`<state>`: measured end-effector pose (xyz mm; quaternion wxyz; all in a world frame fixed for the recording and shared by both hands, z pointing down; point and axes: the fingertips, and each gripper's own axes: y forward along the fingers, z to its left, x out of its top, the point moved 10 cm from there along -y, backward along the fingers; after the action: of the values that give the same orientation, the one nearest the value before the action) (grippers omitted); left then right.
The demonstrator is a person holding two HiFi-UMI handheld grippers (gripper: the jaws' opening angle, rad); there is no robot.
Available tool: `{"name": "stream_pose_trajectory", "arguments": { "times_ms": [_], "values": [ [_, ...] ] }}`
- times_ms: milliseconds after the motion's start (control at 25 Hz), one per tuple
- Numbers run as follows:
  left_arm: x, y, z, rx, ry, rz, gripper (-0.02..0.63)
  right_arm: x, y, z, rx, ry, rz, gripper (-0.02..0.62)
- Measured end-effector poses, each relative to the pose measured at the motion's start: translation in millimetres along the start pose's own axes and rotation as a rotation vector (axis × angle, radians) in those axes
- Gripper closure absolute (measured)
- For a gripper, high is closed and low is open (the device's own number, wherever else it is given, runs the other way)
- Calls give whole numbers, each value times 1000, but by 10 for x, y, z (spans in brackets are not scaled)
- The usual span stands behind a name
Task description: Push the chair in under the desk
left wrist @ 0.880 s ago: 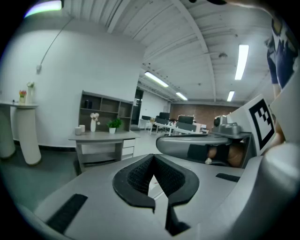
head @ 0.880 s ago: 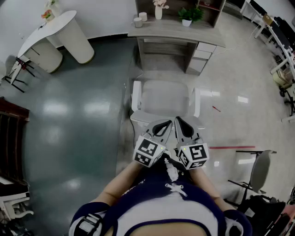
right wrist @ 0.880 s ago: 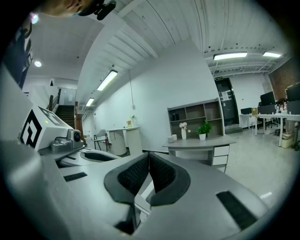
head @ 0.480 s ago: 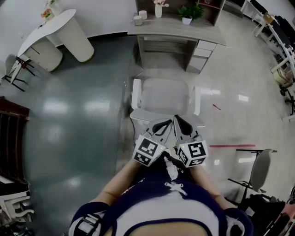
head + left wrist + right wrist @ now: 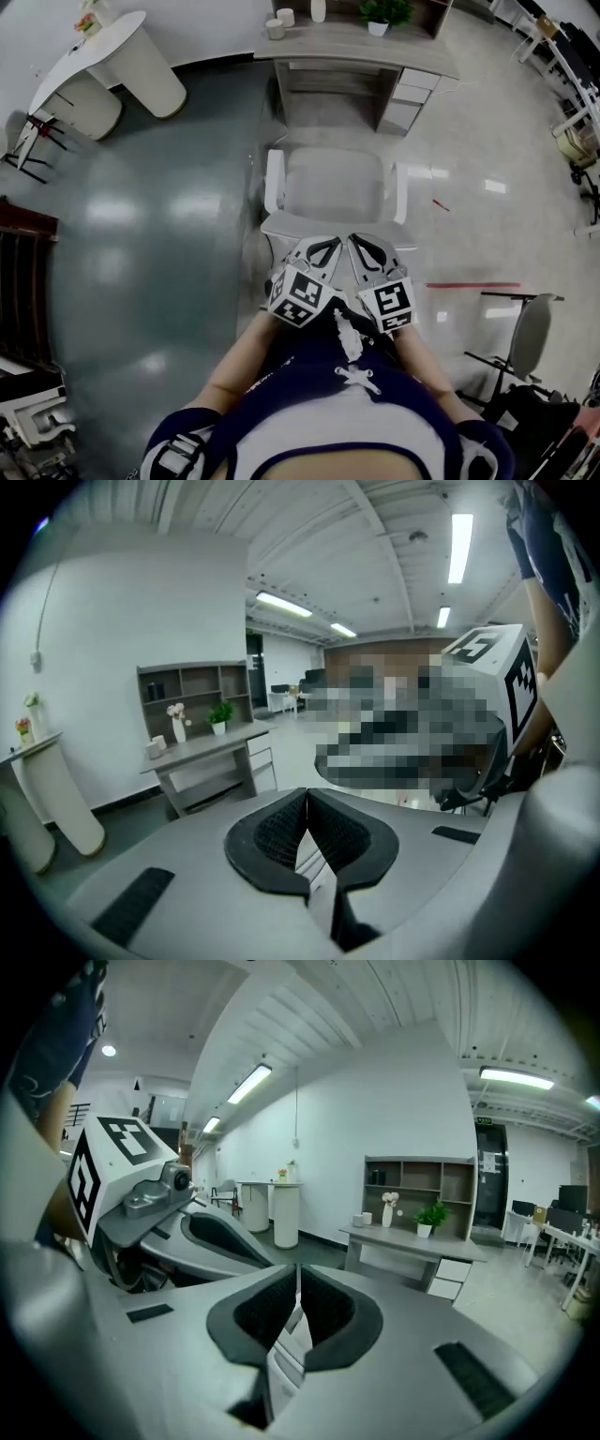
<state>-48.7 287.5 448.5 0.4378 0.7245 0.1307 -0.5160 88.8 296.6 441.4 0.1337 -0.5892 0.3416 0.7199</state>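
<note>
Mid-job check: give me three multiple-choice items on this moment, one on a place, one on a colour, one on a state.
1. Where is the chair relative to the desk?
A. Fully under it
B. Out on the floor in front of it
C. Behind the person

2. What colour is that chair?
A. White
B. Black
C. Red

3. How do the jaws of the left gripper and the right gripper stand?
A. Both shut
B. Both wide open
C. Only the left open

Answers: 1 B, its whole seat shows clear of the desk; 2 A, seat and armrests are white; 3 A, each gripper view shows its pads meeting.
</note>
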Motion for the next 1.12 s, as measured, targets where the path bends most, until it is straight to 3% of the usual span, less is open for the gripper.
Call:
{"name": "stream_pose_trajectory", "arguments": {
  "times_ms": [160,320,520,640,840,1120],
  "values": [
    [-71,39,82,-18,35,62,597,-93,32,0,26,-103,75,584],
    [-175,78,164,20,110,156,597,-173,103,7,44,-230,171,583],
    [-329,174,191,17,192,262,597,-271,194,22,100,-286,245,580],
    [-394,215,171,-6,225,297,592,-370,245,44,119,-312,287,546],
    [-480,295,158,-59,260,372,495,-547,335,69,149,-370,360,485],
    [-675,477,152,-125,323,459,419,-787,516,76,172,-490,444,474]
  ]
}}
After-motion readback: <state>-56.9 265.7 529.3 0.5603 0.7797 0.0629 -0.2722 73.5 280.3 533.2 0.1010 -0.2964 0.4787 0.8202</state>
